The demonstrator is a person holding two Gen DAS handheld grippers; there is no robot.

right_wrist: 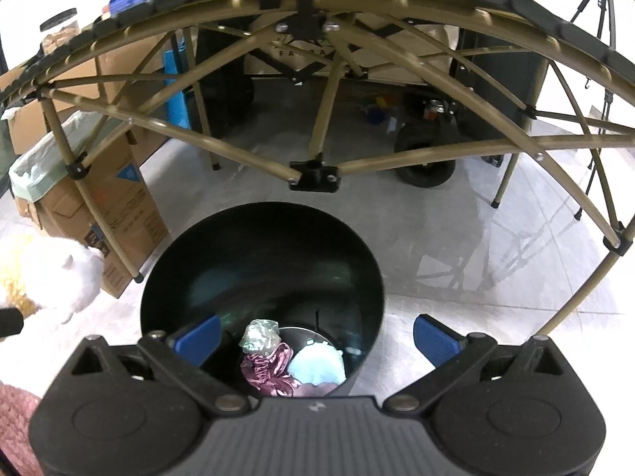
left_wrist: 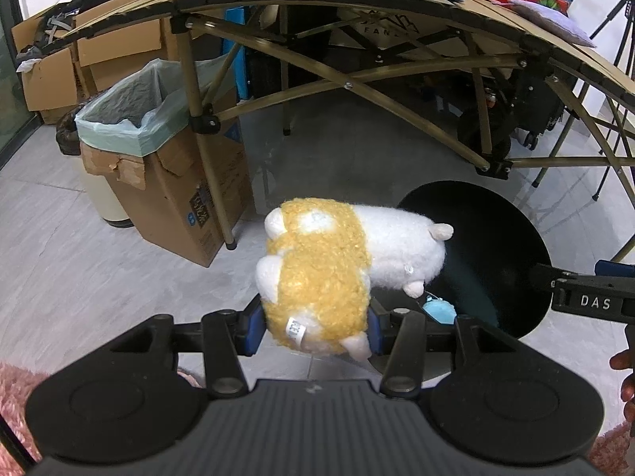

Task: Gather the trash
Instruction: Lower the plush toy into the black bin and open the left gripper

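Fleecy yellow-and-white plush toy (left_wrist: 329,273) hangs over the floor beside the black bin (left_wrist: 496,246), its tail end clenched in the left gripper (left_wrist: 315,331); it looks light and squashy, best pinched mid-body. From the right wrist, the right gripper (right_wrist: 317,341) gapes empty above the bin, where crumpled scraps (right_wrist: 278,361) lie.

The plush toy (left_wrist: 321,273) was yellow and white; the bin (right_wrist: 262,273) black (holding pink, pale-blue, silvery scraps).
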